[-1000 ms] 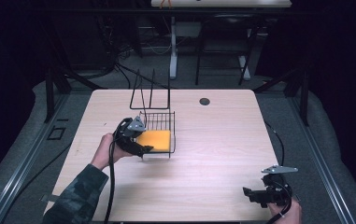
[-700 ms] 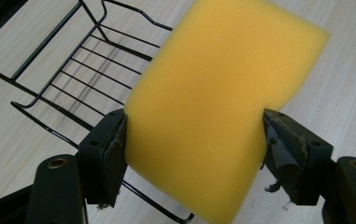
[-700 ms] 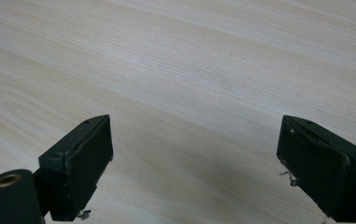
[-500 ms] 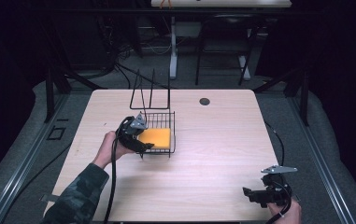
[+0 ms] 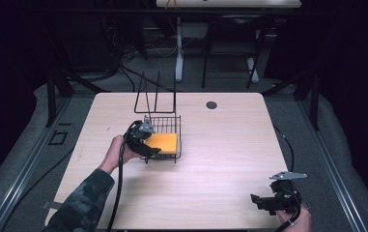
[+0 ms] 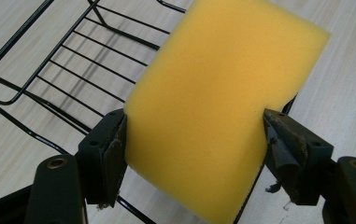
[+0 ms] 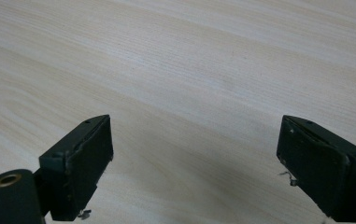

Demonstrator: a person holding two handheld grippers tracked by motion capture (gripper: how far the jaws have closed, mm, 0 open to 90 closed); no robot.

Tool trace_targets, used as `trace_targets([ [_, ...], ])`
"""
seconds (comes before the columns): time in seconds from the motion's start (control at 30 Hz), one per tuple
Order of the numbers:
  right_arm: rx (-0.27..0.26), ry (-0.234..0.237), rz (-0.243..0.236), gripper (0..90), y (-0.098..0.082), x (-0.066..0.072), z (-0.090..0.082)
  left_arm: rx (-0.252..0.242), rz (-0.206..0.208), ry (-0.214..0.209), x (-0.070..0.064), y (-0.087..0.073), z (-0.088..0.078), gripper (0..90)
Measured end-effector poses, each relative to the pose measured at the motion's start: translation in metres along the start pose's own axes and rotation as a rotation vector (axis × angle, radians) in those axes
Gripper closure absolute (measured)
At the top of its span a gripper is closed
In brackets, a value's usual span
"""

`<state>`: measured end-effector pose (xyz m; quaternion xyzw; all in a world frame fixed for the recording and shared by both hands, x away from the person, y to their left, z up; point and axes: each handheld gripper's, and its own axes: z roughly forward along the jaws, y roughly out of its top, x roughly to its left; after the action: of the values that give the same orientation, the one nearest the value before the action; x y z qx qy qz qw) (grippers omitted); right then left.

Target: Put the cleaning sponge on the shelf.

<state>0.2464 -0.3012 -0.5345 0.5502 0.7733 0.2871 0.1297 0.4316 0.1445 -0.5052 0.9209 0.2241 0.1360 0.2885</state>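
My left gripper [image 5: 145, 140] has the yellow sponge [image 6: 213, 107] pinched across its width, one of the fingers [image 6: 105, 154] pressed on each long side, and the foam bulges a little between them. The sponge sits over the floor of the black wire rack [image 5: 169, 126], tilted, its far end reaching toward the rack's rim; from above it lies inside the low basket part, in front of the tall upright hoops. I can't tell whether its underside already touches the wires.

I read this as the placing step: sponge going into the rack, nearly there. Next I need to lower it flat onto the wires, then spread my fingers and back out without snagging the rim or dragging the foam with me.

My right gripper [image 5: 276, 202] waits well away from the rack, at the near right corner of the bench [image 5: 220, 159], its fingers [image 7: 80, 161] spread wide, with nothing between them but bare pale wood.

No brand, label or writing that I can read on the sponge, the rack or the bench.
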Motion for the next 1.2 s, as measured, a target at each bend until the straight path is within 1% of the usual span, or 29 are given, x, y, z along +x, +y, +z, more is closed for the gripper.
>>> trace_targets([
  [0.1,0.001,0.002,0.002,10.2,0.000,0.000,0.000,0.006,-0.003,0.000,0.001,-0.001,0.003,28.4],
  [0.23,-0.002,0.002,0.001,10.2,0.000,0.000,0.000,0.009,-0.022,-0.006,0.003,-0.003,0.006,28.2],
  [0.27,-0.001,0.001,-0.001,10.2,0.000,0.000,0.000,0.013,-0.018,-0.003,0.003,-0.003,0.006,28.2],
  [0.4,-0.004,0.001,-0.006,10.3,0.000,0.001,0.001,0.023,-0.029,-0.015,0.004,-0.005,0.009,28.1],
  [0.47,-0.004,0.001,-0.007,10.3,0.000,0.001,0.001,0.033,-0.021,-0.017,0.004,-0.005,0.010,27.9],
  [0.53,-0.003,0.003,-0.005,10.3,0.000,0.000,0.001,0.034,-0.023,-0.018,0.005,-0.005,0.011,27.7],
  [0.67,-0.003,0.004,-0.006,10.3,0.000,0.000,0.001,0.033,-0.043,-0.024,0.006,-0.006,0.011,26.8],
  [0.77,0.001,0.002,-0.004,10.3,0.000,0.000,0.001,0.043,-0.042,-0.029,0.007,-0.006,0.011,25.3],
  [0.8,0.000,0.001,-0.004,10.3,0.000,0.001,0.001,0.041,-0.049,-0.042,0.006,-0.006,0.011,24.5],
  [0.83,-0.003,0.001,-0.008,10.3,0.000,0.001,0.001,0.044,-0.044,-0.031,0.007,-0.006,0.011,23.9],
  [0.9,-0.004,0.002,-0.007,10.3,0.000,0.001,0.001,0.033,-0.050,-0.031,0.006,-0.006,0.011,22.4],
  [0.93,-0.002,0.001,-0.008,10.4,0.000,0.001,0.001,0.040,-0.049,-0.039,0.006,-0.006,0.011,21.4],
  [1.0,-0.003,0.001,-0.010,10.4,0.000,0.001,0.001,0.037,-0.054,-0.030,0.006,-0.006,0.011,19.6],
  [1.1,0.004,0.004,-0.010,10.4,0.000,0.001,0.000,0.036,-0.061,-0.030,0.006,-0.006,0.011,16.5],
  [1.13,-0.003,0.004,-0.013,10.4,0.000,0.001,0.001,0.032,-0.069,-0.030,0.005,-0.006,0.011,15.6],
  [1.17,-0.001,0.004,-0.012,10.4,0.000,0.001,0.000,0.035,-0.064,-0.034,0.006,-0.006,0.010,14.8],
  [1.2,-0.005,0.004,-0.010,10.4,0.000,0.001,0.000,0.032,-0.068,-0.036,0.006,-0.006,0.010,14.4],
])
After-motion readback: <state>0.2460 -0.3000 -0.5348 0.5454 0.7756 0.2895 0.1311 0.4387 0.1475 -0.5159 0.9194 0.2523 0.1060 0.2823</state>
